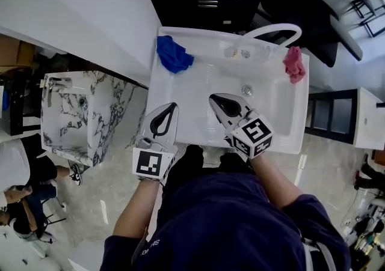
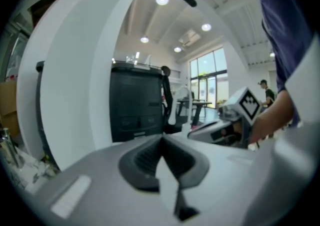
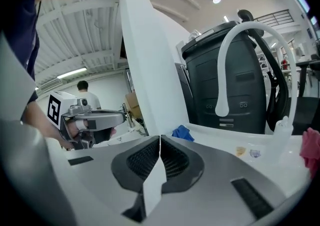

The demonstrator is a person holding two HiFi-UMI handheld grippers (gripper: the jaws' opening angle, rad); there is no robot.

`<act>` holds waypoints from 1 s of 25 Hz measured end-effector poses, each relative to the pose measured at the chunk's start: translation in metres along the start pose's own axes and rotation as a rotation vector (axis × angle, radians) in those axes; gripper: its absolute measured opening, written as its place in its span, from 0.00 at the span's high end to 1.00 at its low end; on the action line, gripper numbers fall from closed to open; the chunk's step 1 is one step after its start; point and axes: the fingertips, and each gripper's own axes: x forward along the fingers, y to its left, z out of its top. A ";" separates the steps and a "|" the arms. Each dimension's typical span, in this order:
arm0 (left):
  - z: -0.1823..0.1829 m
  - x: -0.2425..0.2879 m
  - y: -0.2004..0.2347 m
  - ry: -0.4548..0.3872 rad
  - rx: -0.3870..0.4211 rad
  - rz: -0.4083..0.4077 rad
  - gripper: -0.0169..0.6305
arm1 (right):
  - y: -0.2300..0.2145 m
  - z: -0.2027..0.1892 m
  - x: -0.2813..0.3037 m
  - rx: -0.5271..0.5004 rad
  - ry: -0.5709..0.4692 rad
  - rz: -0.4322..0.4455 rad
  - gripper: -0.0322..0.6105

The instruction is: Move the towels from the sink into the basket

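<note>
White sink seen from above, left claw and right claw held closed and empty over its lower edge, blue towel seen at its upper-left corner, pink towel draped on its upper-right rim.

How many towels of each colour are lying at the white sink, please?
blue towel: 1
pink towel: 1
Total: 2 towels
</note>
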 end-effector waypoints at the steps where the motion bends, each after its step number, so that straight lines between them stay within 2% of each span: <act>1: -0.001 0.002 0.007 -0.003 -0.001 -0.006 0.97 | 0.001 0.000 0.007 0.003 0.004 -0.005 0.93; 10: -0.014 0.011 0.037 -0.028 -0.049 -0.059 0.97 | -0.002 0.002 0.057 0.011 0.029 -0.033 0.93; 21: -0.035 0.023 0.075 0.025 -0.061 -0.083 0.97 | -0.017 -0.006 0.115 0.054 0.079 -0.044 0.93; 25: -0.043 0.030 0.085 0.035 -0.068 -0.093 0.97 | -0.019 -0.008 0.132 0.067 0.087 -0.043 0.80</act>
